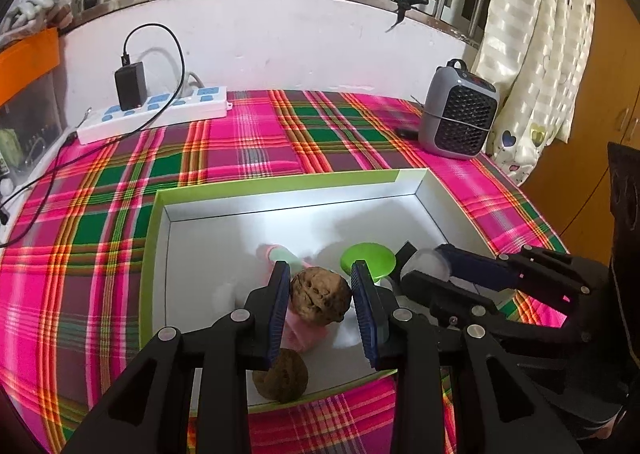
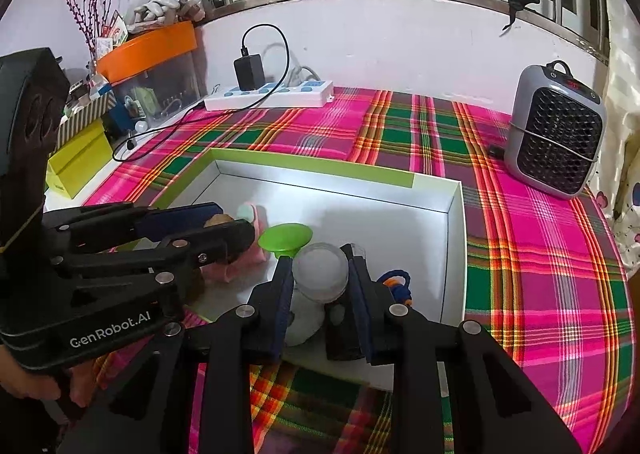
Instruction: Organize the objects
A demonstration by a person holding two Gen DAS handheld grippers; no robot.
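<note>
Two grippers work over one shallow white box (image 1: 160,238) with a lime-green rim, set on the plaid cloth (image 1: 100,213) so that loose things end up gathered in a single place. At the left, the left gripper (image 1: 320,286) has its blue pads pressed against either side of a brown walnut (image 1: 320,294), carrying it above the box floor, seemingly ready to set it down or lift it out; I cannot tell which. Just near of it a second walnut (image 1: 282,374) rests against the box's near wall, and beneath lies a pink cloth-like item (image 1: 300,334), too blurred to name. Toward the middle, a green funnel (image 2: 285,240) sits mouth-up on the floor of the box. Right of that, the right gripper (image 2: 320,274) is clamped on a small frosted jar (image 2: 320,272), its pads snug against the round sides so the smooth shell does not slip. Beside it, by the right wall, an orange-and-blue cord (image 2: 396,286) peeks out. Far right, a grey heater (image 2: 556,133) stands well apart from the box, apparently out of the sorting.
</note>
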